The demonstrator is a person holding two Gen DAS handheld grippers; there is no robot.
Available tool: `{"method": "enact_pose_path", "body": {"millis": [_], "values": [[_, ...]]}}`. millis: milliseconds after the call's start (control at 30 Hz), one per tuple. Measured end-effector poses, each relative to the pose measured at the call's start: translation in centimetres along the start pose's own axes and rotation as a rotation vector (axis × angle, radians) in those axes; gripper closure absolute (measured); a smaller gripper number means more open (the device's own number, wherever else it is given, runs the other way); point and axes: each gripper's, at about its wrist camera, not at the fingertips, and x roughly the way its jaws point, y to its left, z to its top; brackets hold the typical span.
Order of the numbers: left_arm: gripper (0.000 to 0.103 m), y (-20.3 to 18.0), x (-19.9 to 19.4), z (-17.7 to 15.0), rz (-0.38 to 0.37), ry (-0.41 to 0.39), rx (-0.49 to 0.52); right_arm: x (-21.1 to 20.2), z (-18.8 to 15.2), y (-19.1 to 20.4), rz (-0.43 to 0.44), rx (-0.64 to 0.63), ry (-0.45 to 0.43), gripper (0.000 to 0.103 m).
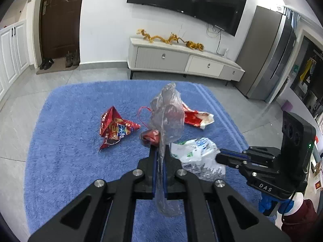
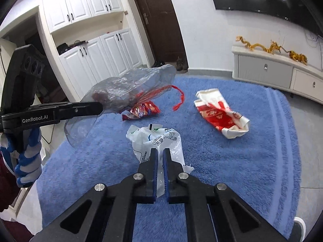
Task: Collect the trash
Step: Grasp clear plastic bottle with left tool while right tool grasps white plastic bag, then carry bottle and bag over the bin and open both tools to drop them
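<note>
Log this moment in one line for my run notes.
left gripper: shut on clear plastic bag | right gripper: shut on white wrapper

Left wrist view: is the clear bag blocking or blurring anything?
Left wrist view: the clear plastic bag veils part of the red-and-white carton and a red wrapper; edges bow. Right wrist view: the white wrapper reads sharp.

left tool (image 1: pixel 160 151): jaws clamped on something, raised; right tool (image 2: pixel 158 154): jaws pinched on something, low
</note>
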Motion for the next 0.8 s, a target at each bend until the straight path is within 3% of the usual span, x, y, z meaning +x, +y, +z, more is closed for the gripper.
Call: {"method": "enact_pose_path", "body": {"millis": [167, 433, 800], "values": [[0.099, -1.2, -2.3, 0.3, 0.001, -0.035, 0.014, -3.8, 0.4, 0.3, -0.021, 0.005, -0.077, 0.097], [0.099, -5.1, -4.1, 0.9, -0.028, -0.064, 0.067, -11.2, 0.0, -1.7, -0.131, 0.022, -0.19, 0.097], [0.099, -15.3, -1.7, 2.3, -0.142, -0.042, 0.204, -21.2, -4.6, -8.8, -0.364, 0.145, -0.272, 0.097]]}}
